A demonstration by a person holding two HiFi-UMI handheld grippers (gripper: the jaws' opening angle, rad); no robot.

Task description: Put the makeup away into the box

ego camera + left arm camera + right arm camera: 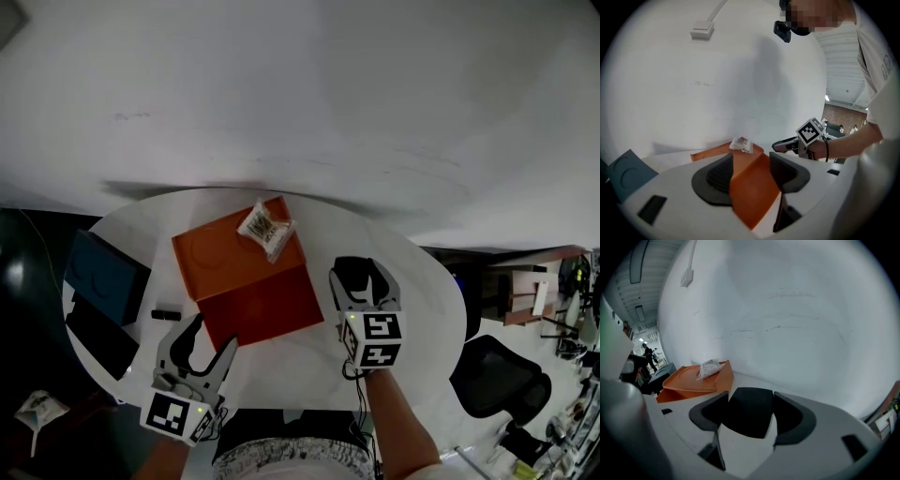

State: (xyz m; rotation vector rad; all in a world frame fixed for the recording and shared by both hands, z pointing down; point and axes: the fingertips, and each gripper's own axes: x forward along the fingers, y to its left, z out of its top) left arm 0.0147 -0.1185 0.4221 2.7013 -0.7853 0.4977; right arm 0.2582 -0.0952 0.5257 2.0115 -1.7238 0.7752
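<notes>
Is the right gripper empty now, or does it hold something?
The right gripper holds something: in its own view a black object fills the gap between its fingers, touching both.

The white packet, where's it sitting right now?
In the head view, near the centre, the white packet lies on the orange box at its far edge, on the wall side of the white table.
</notes>
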